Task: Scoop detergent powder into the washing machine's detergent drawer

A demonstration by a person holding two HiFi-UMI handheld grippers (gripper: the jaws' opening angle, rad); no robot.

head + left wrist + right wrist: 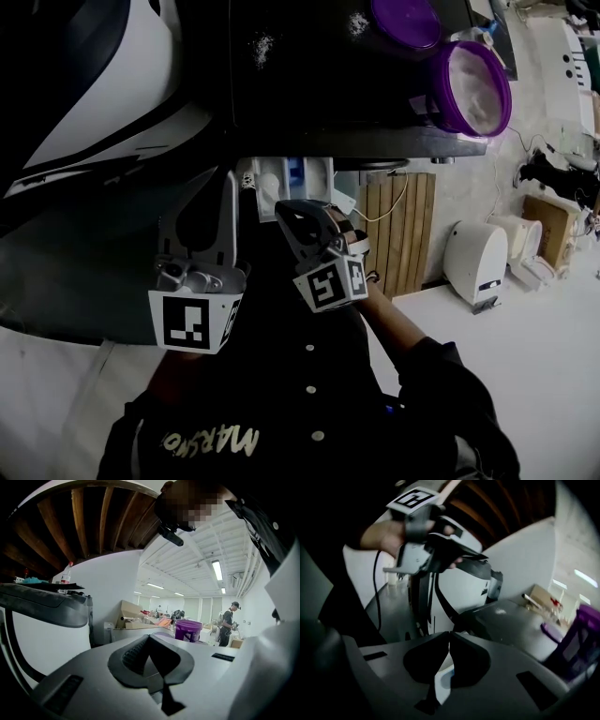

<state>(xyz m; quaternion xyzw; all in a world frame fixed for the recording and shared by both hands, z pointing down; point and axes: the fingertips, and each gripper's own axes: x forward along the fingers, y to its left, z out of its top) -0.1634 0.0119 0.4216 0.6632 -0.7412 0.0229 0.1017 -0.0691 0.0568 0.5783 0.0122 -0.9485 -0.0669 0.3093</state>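
The right gripper (pixel 449 634) has its jaws pressed together on nothing, and so does the left gripper (pixel 149 638). The detergent drawer (pixel 291 176) stands open at twelve o'clock in the head view, with the powder tub (pixel 441 89) at two. The powder is probably light, loose and quick to spill — no scoop shows to grip.

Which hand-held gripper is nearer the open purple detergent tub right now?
Right. In the head view the right hand-held gripper is below and left of the purple tub; the left hand-held gripper is farther out to the left.
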